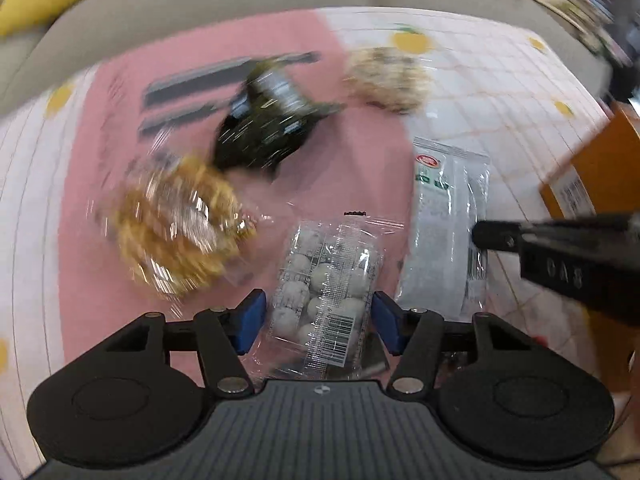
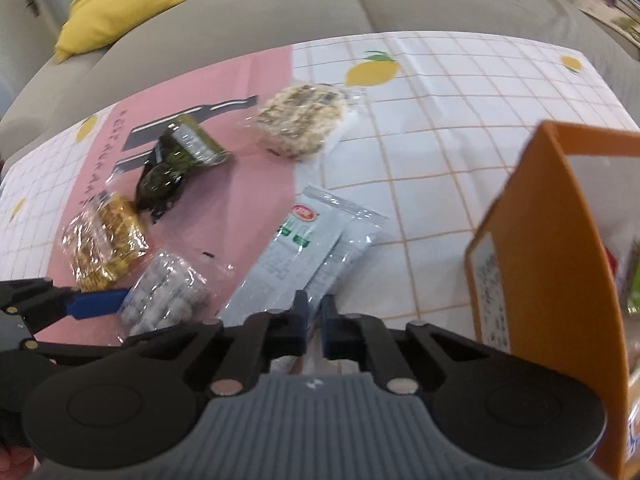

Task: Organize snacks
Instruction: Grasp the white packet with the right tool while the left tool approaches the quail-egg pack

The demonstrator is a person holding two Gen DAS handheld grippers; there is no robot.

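Two grippers, left gripper jaws astride clear ball packet, right gripper pinching grey sachet

A checked tablecloth carries a pink sheet, snack packets and an orange box.

A clear pack of white balls is lying flat centrally; a grey sachet is lying at its three o'clock.

The left gripper tilts steeply down beside the right gripper, jaws parted — the right's blue pads nearly meet.
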